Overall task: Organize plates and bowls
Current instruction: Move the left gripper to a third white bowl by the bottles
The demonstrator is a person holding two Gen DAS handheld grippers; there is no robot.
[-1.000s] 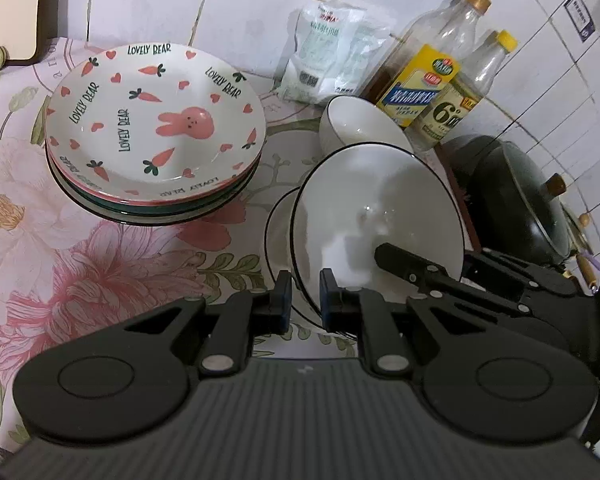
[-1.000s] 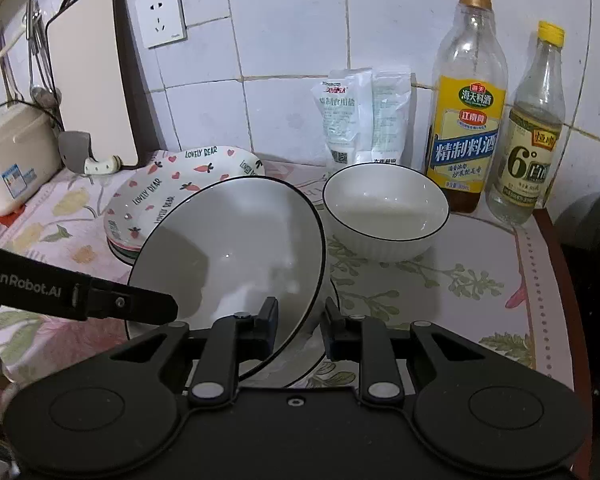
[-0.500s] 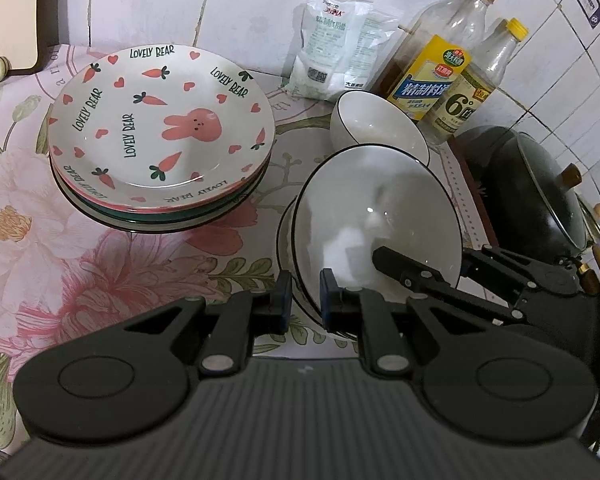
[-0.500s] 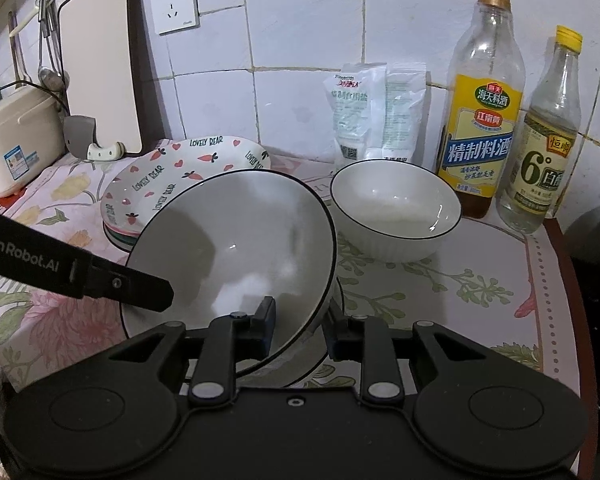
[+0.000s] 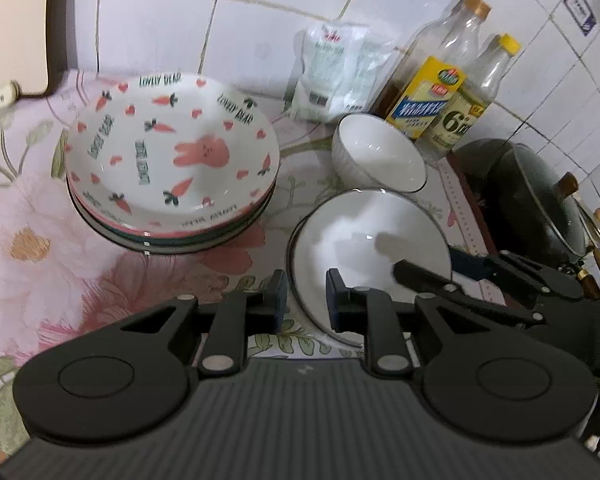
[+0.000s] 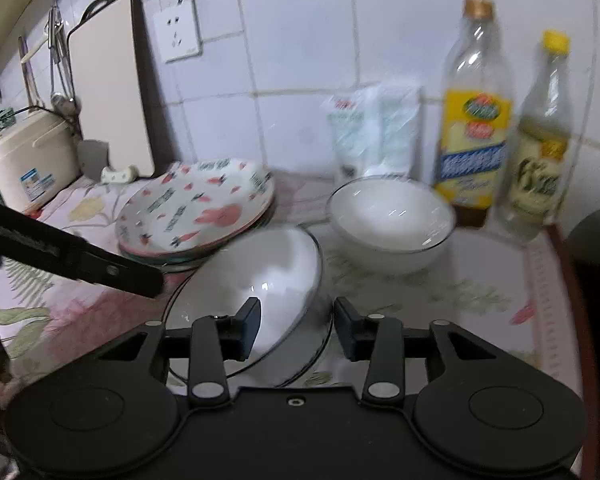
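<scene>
Both the left gripper [image 5: 307, 296] and the right gripper [image 6: 297, 327] are spread, each straddling the thin black rim of the glossy white bowl [image 5: 370, 240] without pinching it. The bowl rests nested in another on the floral cloth [image 5: 40, 240]. Ahead-left sits the carrot-patterned plate stack [image 5: 172, 160]; a smaller ribbed bowl [image 6: 390, 220] lies just beyond.

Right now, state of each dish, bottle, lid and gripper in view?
left gripper: open, jaws straddle the big bowl's near rim
right gripper: open, jaws apart at the big bowl's rim
big bowl: tilted, resting in another dish
small bowl: upright, empty
bunny plate: on top of the plate stack
two bottles: upright, capped
wok: lid on
</scene>
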